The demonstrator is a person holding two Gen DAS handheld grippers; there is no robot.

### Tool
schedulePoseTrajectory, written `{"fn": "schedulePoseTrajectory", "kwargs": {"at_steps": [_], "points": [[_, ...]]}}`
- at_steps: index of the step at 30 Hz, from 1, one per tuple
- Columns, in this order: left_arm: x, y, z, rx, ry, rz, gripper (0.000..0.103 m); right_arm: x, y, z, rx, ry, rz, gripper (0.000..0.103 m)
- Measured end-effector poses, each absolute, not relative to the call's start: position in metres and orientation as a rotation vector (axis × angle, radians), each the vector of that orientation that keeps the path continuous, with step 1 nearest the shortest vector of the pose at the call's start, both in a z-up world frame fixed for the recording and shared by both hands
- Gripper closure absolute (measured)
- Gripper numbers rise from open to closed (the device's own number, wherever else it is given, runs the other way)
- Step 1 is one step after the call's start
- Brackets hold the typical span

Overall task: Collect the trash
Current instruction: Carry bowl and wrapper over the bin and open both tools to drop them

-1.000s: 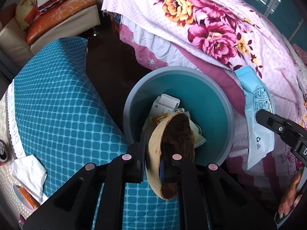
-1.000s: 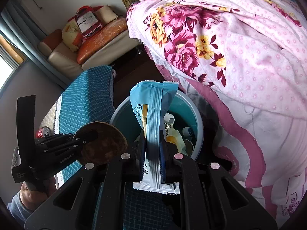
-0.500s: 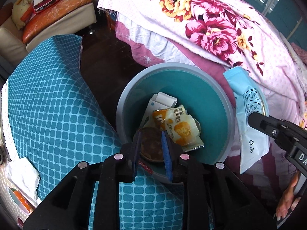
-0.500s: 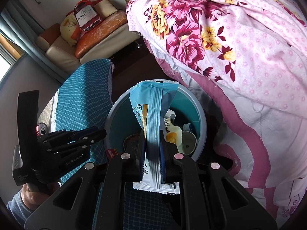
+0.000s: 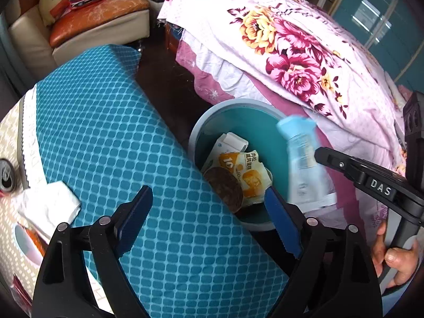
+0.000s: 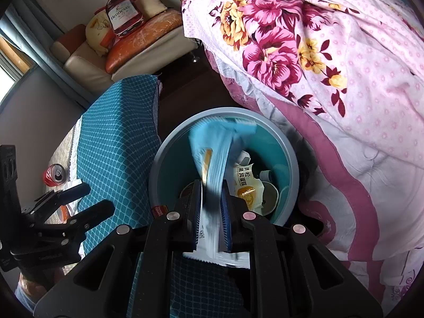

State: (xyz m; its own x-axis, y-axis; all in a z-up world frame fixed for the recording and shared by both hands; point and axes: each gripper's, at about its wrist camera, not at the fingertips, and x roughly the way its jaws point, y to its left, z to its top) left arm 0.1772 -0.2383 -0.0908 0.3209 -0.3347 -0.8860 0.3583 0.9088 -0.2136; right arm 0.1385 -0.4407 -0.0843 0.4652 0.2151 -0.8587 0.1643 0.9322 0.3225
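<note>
A round teal trash bin (image 5: 239, 111) stands on the floor between the table and the bed; it also shows in the right wrist view (image 6: 287, 143). Inside lie a brown paper bowl (image 5: 224, 186), an orange snack wrapper (image 5: 245, 171) and white cartons. My left gripper (image 5: 209, 212) is open and empty, over the table edge beside the bin. My right gripper (image 6: 212, 198) holds a light blue packet (image 6: 216, 145) above the bin; the packet is motion-blurred and its jaws stand slightly apart around it. The packet also shows in the left wrist view (image 5: 302, 153).
The table has a teal patterned cloth (image 5: 106, 137). On its left lie crumpled white tissue (image 5: 50, 206) and a red can (image 6: 54, 175). A bed with a pink floral quilt (image 5: 291, 53) is on the right. A sofa (image 5: 100, 23) is behind.
My left gripper let the brown bowl fall into the bin, opened wide and drew back over the table. My right gripper moved the blue packet over the bin.
</note>
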Motion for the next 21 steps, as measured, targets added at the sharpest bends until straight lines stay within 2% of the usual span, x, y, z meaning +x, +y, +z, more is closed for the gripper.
{"fn": "schedulePoseTrajectory", "kwargs": {"at_steps": [1,3,5,8,19,21], "points": [[0.175,-0.233,-0.090,0.012,1.160,-0.454,0.014,0.139,-0.439,-0.084,0.390,1.095,0.031,0.085],[0.172,-0.226,-0.090,0.000,1.164,-0.446,0.013,0.139,-0.436,-0.084,0.390,1.095,0.024,0.068],[0.168,-0.217,-0.090,-0.008,1.170,-0.440,0.012,0.138,-0.433,-0.084,0.390,1.095,0.018,0.046],[0.164,-0.203,-0.093,-0.022,1.184,-0.424,0.012,0.139,-0.427,-0.082,0.399,1.111,0.015,0.029],[0.142,-0.149,-0.093,-0.111,1.194,-0.364,0.012,0.127,-0.393,-0.068,0.323,1.154,0.000,0.024],[0.137,-0.138,-0.091,-0.125,1.190,-0.352,0.012,0.125,-0.384,-0.064,0.306,1.164,0.006,0.020]]}}
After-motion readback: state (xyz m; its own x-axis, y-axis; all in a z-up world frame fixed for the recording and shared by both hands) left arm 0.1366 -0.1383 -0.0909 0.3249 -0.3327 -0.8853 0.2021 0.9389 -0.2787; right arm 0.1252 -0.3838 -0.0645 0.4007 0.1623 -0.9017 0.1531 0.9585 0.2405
